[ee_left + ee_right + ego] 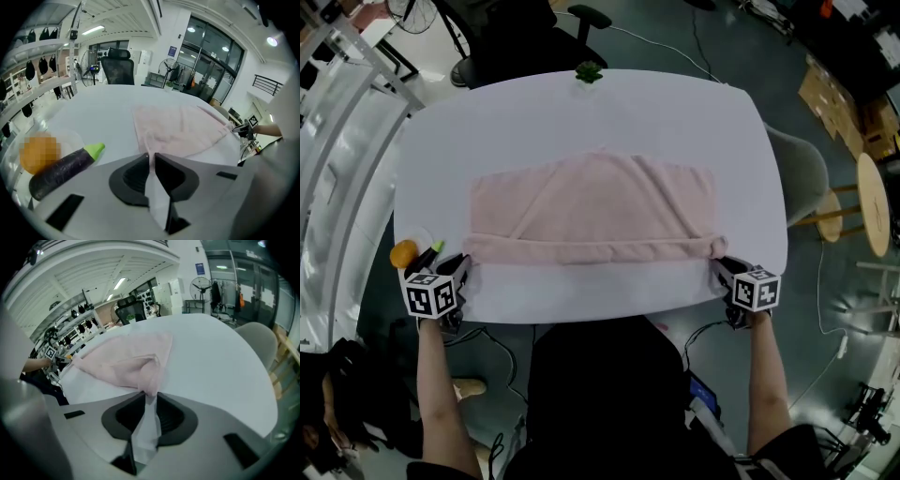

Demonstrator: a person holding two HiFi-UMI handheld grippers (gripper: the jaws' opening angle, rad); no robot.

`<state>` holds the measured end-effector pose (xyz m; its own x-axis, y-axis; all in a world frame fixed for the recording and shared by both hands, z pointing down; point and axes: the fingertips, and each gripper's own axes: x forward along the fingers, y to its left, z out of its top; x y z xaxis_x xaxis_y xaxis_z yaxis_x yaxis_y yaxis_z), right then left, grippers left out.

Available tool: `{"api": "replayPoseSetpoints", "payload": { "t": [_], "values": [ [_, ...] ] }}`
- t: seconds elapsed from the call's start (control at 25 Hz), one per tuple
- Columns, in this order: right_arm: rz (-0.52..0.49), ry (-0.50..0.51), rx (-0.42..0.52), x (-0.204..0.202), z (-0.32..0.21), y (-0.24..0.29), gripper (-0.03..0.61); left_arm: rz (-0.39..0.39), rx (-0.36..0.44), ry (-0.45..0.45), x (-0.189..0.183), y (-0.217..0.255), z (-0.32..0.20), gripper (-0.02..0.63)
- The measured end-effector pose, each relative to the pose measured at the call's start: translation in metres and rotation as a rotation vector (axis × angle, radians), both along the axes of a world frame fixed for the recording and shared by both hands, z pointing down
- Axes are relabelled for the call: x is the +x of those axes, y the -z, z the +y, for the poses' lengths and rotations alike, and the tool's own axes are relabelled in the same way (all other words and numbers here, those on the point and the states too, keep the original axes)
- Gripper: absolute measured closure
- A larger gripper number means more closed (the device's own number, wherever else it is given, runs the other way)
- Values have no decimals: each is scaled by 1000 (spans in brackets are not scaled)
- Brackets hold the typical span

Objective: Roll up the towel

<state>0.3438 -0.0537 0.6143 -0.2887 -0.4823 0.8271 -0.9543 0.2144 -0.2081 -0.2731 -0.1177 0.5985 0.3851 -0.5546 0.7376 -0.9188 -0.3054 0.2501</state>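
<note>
Head view is showing a pink towel (591, 211) lying spread flat across the middle of a white oval worktop (581, 108). Its near edge is already sitting turned over into a low roll, which is running from side to side just short of the worktop's near rim. The left gripper (461, 270) is resting at the left end of that roll and the right gripper (719, 270) at the right end, both pointing away from the person and down at the cloth. Left gripper view is showing its two dark jaws standing almost together and pinching a thin edge of the pink cloth at their tips. Right gripper view is showing its jaws clamping a bunched corner of the towel, with a fold of cloth hanging down between them. Just beside the left gripper, at the worktop's left rim, an orange round thing (403, 253) and a dark purple toy aubergine (63, 169) with a green tip are lying together. A small green plant (588, 73) is standing at the worktop's far edge.
</note>
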Motion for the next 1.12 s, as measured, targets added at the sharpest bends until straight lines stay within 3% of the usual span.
{"api": "replayPoseSetpoints", "payload": {
  "t": [0.08, 0.2, 0.44, 0.72, 0.8, 0.92, 1.04, 1.08, 1.12],
  "values": [
    [49, 62, -3, -2, -3, -3, 538, 0, 0, -18, 0, 3, -1, 565],
    [88, 175, -9, -3, -5, 5, 549, -11, 0, -62, -1, 9, -1, 569],
    [284, 539, -40, 15, -8, 46, 554, -36, -9, -175, -5, 24, 1, 569],
    [403, 842, -192, 38, 16, 46, 555, -75, -108, -319, -7, 23, 20, 569],
    [408, 854, -230, 42, 25, 29, 556, -90, -161, -342, -6, 10, 30, 569],
    [412, 794, -268, 43, 36, 3, 555, -141, -229, -340, -4, -16, 43, 569],
    [446, 732, -263, 46, 36, -10, 538, -193, -242, -318, -6, -25, 44, 544],
    [457, 717, -262, 49, 36, -10, 527, -203, -242, -314, -8, -23, 44, 496],
    [467, 706, -261, 52, 35, -8, 462, -214, -242, -318, -11, -20, 44, 405]
  ]
}}
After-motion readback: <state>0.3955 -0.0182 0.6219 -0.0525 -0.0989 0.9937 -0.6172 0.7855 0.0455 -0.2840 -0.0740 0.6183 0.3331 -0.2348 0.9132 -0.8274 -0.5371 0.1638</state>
